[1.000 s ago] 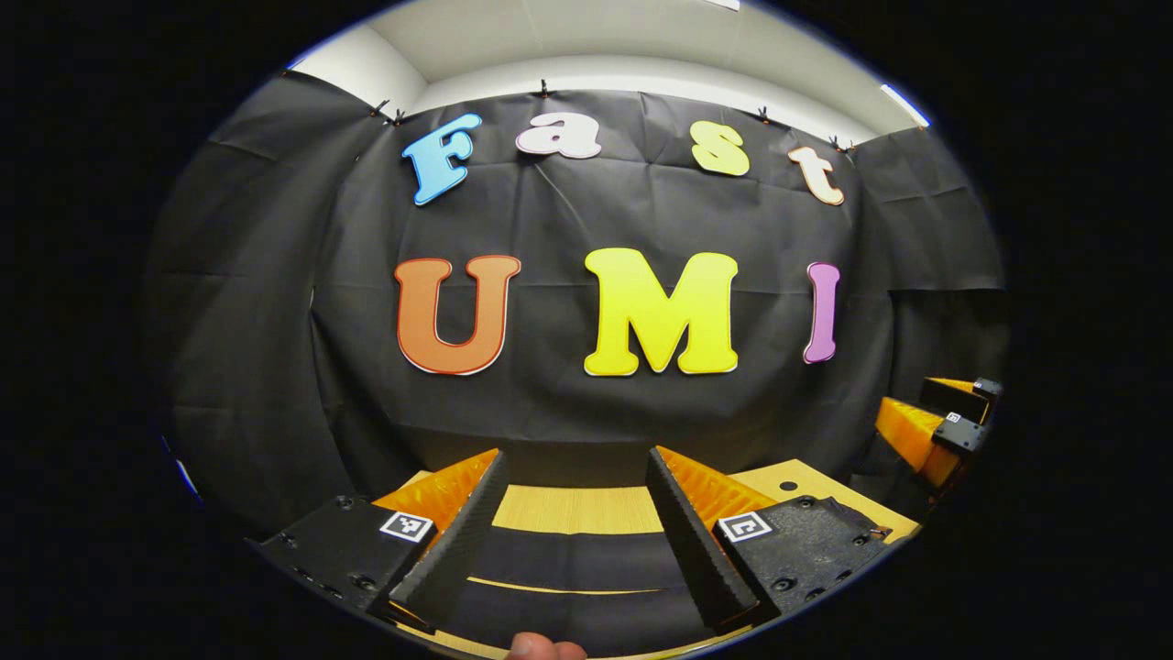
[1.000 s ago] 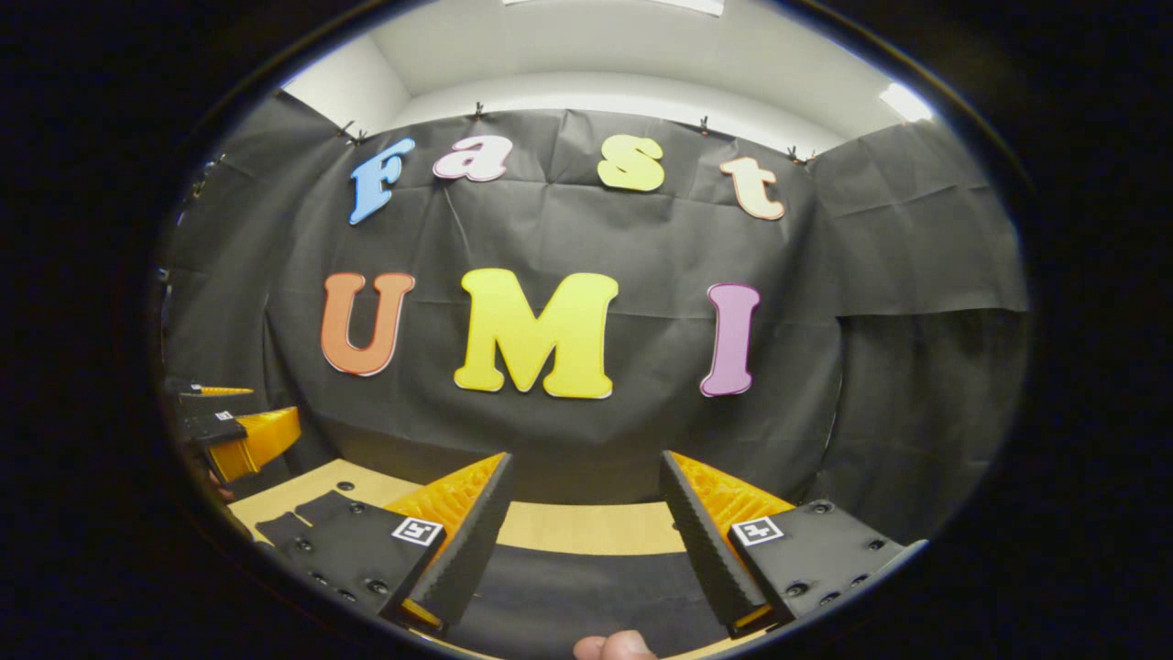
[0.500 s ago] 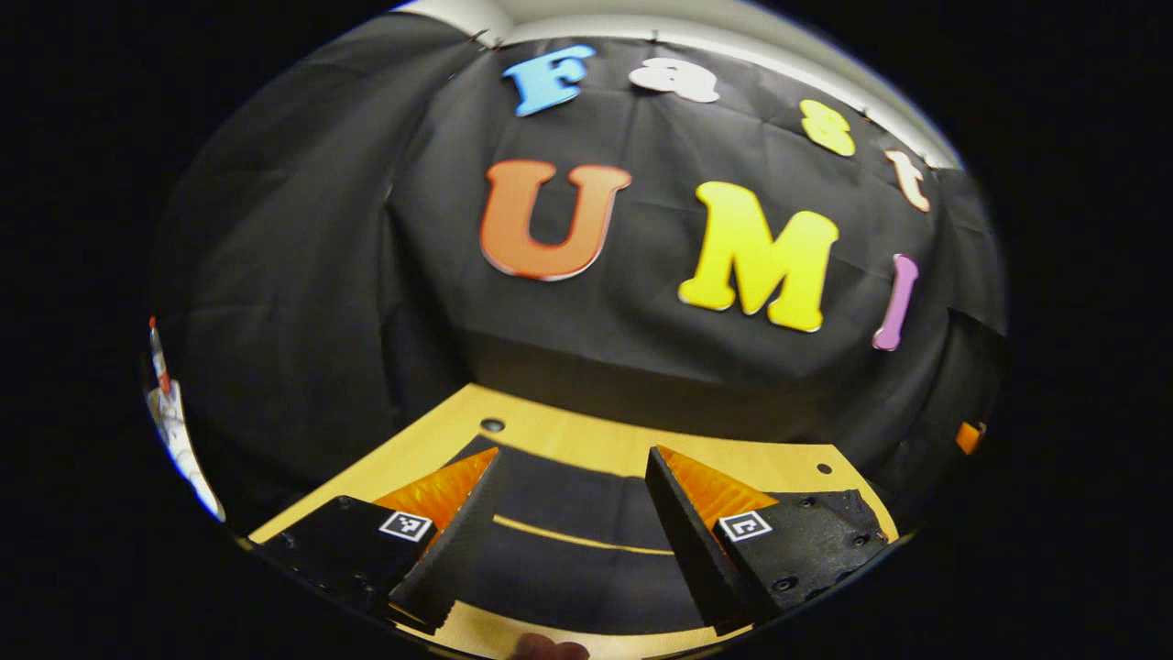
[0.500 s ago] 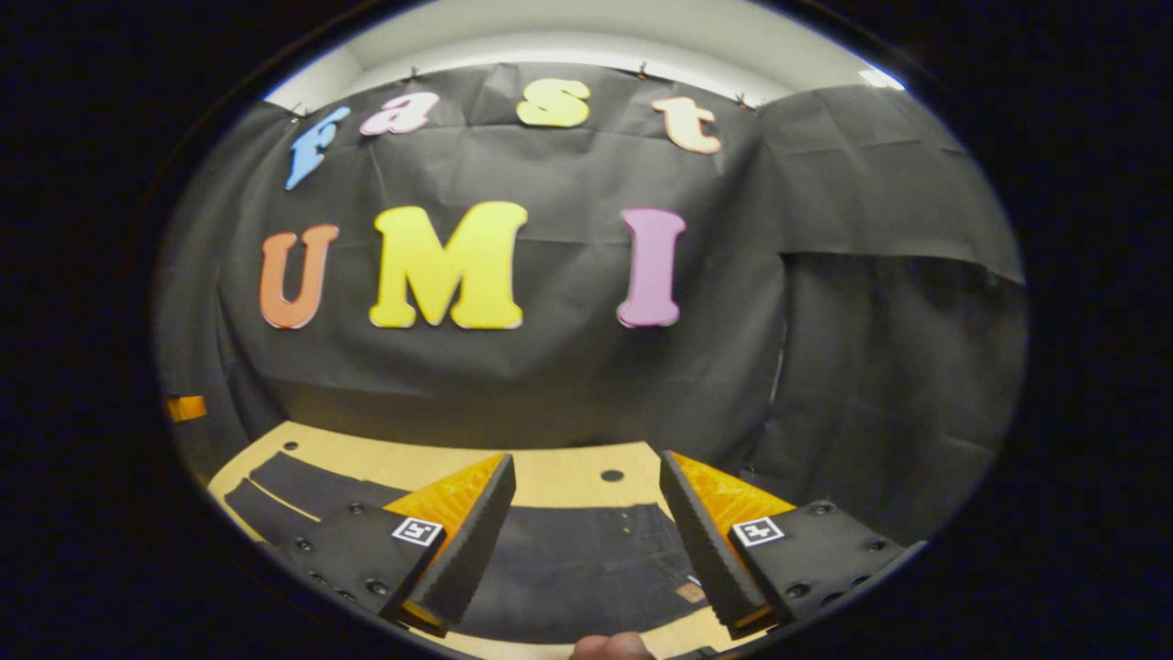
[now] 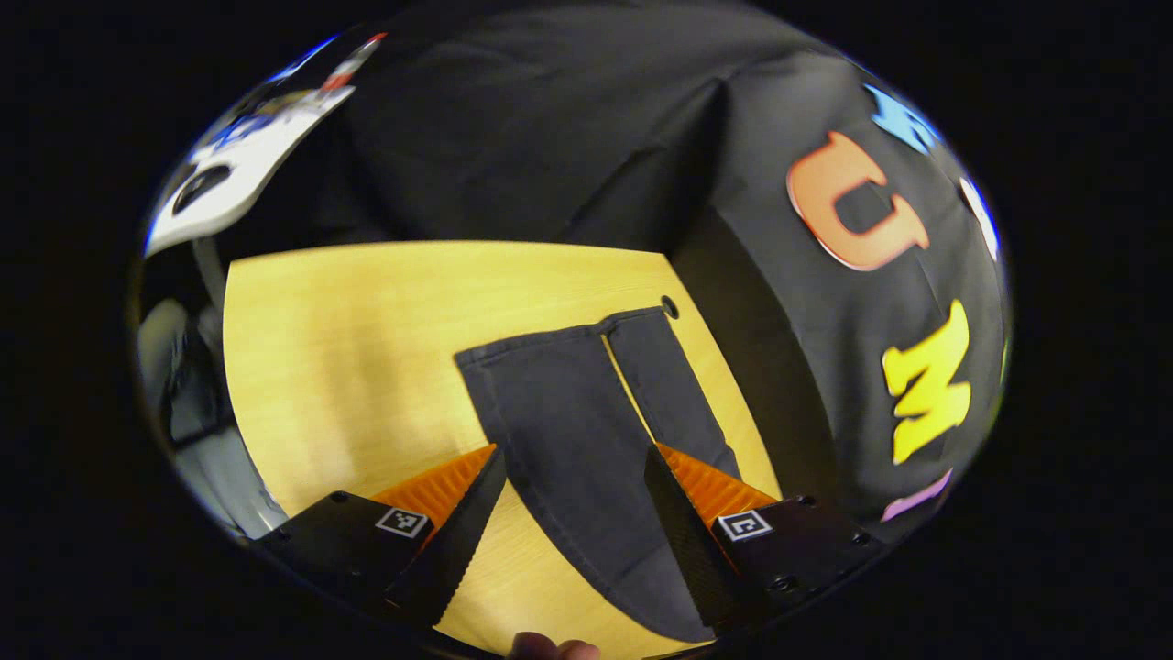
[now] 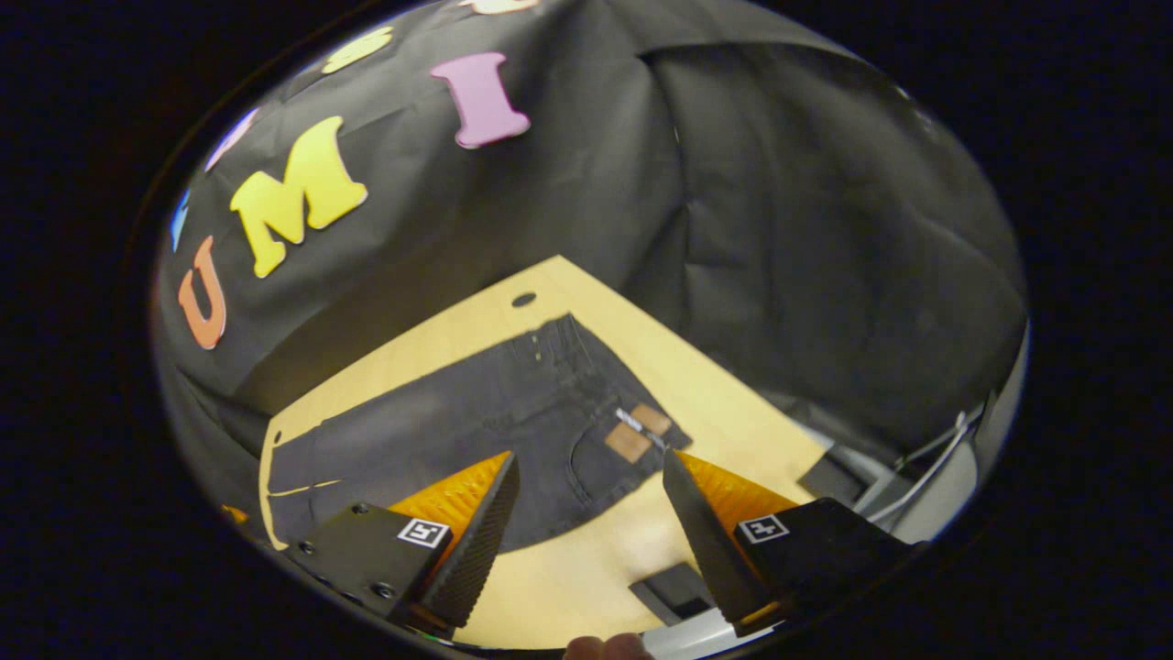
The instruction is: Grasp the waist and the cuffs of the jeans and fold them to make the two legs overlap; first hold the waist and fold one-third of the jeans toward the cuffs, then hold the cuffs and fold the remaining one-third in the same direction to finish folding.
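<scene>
A wooden table [image 5: 367, 339] stands in a booth hung with black cloth [image 6: 806, 229]. The jeans [image 6: 476, 412] lie flat and full length on it, dark, both legs side by side with a thin strip of table showing between them. In the left gripper view the cuffs [image 5: 605, 330] lie at the far end by a small hole [image 5: 670, 307] in the tabletop; in the right gripper view the waist [image 6: 632, 431], with its patch, lies nearest.

No fold looks made yet: the legs do not overlap, and neither third has been turned over. All of the task seems left to do.

The left gripper [image 5: 573, 513] hangs above the leg end, jaws wide and holding nothing. The right gripper [image 6: 591, 522] hangs above the waist, jaws likewise wide and holding nothing. Both are well off the cloth.

A small dark block [image 6: 674, 591] lies on the table just beside the waist, near the front edge; it may get in the way of the right gripper when it goes down. A fingertip [image 5: 550, 648] shows at the bottom of the left gripper view.
</scene>
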### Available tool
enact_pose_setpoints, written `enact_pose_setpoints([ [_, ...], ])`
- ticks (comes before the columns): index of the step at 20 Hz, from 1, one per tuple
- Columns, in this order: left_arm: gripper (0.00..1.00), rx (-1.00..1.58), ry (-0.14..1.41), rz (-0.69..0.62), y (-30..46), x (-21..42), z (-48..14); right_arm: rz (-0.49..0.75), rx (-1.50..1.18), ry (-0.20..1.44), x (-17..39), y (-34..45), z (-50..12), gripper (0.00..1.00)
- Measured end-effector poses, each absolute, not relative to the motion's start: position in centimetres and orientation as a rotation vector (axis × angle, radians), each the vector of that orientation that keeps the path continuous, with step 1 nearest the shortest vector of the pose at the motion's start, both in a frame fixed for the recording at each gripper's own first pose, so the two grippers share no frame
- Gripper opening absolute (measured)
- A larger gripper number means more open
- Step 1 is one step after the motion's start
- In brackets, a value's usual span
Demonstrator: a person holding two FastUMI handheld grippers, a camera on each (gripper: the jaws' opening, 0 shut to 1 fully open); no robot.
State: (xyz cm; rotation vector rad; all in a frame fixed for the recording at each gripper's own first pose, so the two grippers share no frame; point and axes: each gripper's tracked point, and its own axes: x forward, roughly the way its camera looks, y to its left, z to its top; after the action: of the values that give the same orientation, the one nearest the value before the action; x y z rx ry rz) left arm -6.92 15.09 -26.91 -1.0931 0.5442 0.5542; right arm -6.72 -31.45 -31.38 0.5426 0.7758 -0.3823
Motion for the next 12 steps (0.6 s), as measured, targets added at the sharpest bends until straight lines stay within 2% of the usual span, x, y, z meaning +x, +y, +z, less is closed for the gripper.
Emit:
enact_pose_setpoints([
  [6,0.99,-1.289,0.512,0.641,17.7,-7.1,-29.2,-0.496,0.789,0.871,-7.0,-32.8,-37.5,0.98],
  [7,0.99,-1.3,0.513,0.646,18.0,-6.8,-29.3,-0.506,0.798,0.878,-7.0,-33.0,-37.8,0.92],
  [12,0.99,-1.29,0.547,0.675,18.9,-5.2,-31.2,-0.523,0.793,0.909,-6.1,-33.0,-38.2,0.92],
])
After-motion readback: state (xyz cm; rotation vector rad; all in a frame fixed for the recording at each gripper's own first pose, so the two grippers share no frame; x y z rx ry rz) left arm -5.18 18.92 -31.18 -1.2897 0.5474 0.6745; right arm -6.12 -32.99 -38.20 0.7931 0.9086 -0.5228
